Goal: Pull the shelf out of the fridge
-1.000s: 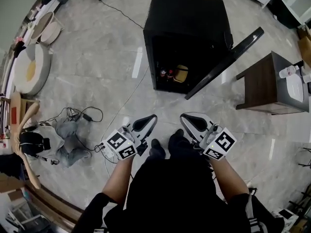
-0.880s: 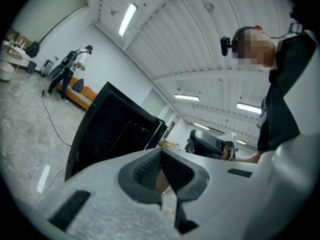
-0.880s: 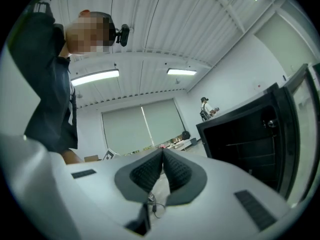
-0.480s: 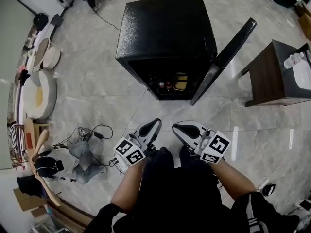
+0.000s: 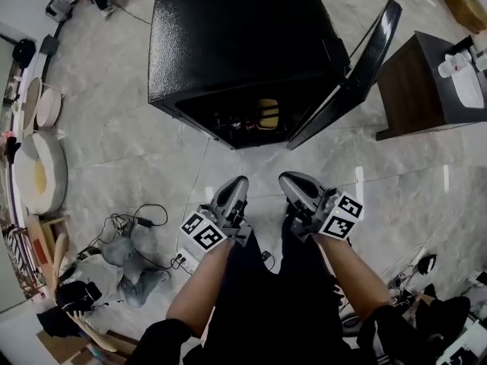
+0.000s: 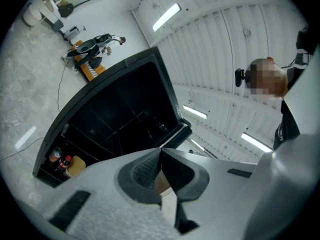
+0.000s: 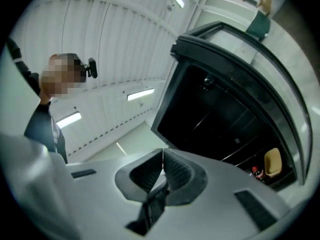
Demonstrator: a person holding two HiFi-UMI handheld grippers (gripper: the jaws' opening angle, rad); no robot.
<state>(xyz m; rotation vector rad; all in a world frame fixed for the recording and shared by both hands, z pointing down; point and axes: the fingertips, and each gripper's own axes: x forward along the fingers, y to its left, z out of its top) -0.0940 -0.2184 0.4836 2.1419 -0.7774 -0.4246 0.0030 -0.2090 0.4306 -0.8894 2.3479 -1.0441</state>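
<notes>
Currently the left gripper (image 5: pixel 237 183) and right gripper (image 5: pixel 288 180) hover before the open fridge (image 5: pixel 236 44), jaws clenched on nothing. Its shelf (image 6: pixel 121 130), apparently thin wire, sits inside. Unless the jaws open first, they would merely butt its edge; uneven pulling could jam it.

No lettering on the fridge (image 5: pixel 236 36) or elsewhere can be read.

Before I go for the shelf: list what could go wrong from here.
Both the left gripper and right gripper are shut and short of the fridge; they must open before gripping the shelf. The door stands at an angle on the right, so a sliding shelf may catch it. A cable lies on the floor in front of the fridge: possible snag.
</notes>
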